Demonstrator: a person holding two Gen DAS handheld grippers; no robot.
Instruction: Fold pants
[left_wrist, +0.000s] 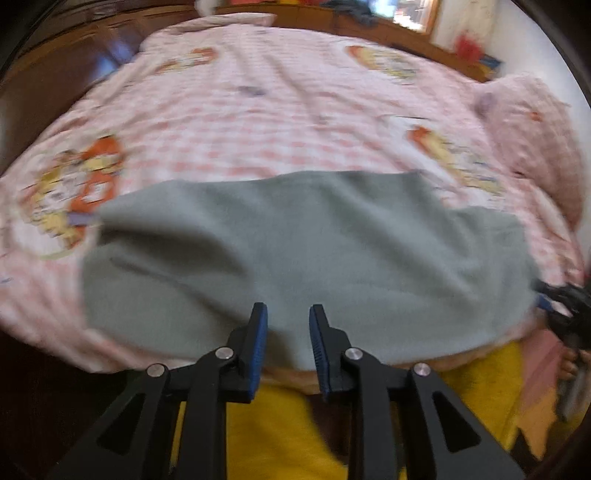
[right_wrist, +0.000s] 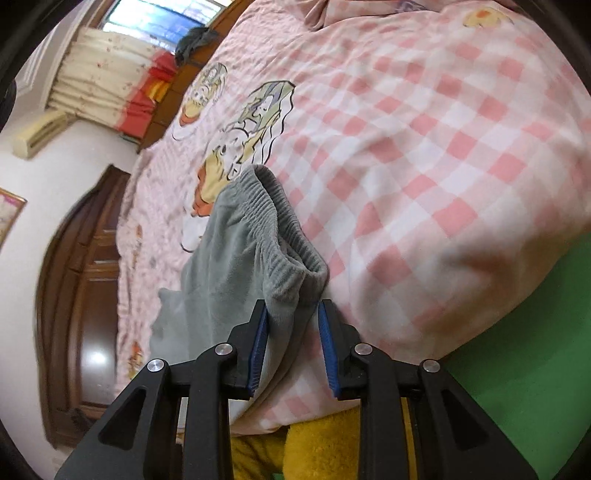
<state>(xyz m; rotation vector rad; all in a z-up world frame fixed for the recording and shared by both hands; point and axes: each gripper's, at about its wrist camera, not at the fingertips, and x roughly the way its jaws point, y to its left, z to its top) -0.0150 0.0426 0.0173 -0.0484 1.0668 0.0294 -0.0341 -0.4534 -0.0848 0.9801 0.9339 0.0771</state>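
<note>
Grey fleece pants (left_wrist: 303, 254) lie spread across the near part of a bed with a pink checked cover (left_wrist: 280, 110). My left gripper (left_wrist: 288, 314) is open, its blue-padded fingers just above the pants' near edge. In the right wrist view the elastic waistband (right_wrist: 284, 240) of the pants (right_wrist: 229, 266) bunches up in front. My right gripper (right_wrist: 291, 310) is open, its jaws on either side of the waistband corner without closing on it. The right gripper also shows at the right edge of the left wrist view (left_wrist: 565, 302).
A pink pillow (left_wrist: 532, 133) lies at the bed's right. A yellow blanket (left_wrist: 280, 435) hangs below the bed's near edge. Dark wooden furniture (right_wrist: 81, 295) stands beyond the bed's far side. A green surface (right_wrist: 524, 332) shows at lower right.
</note>
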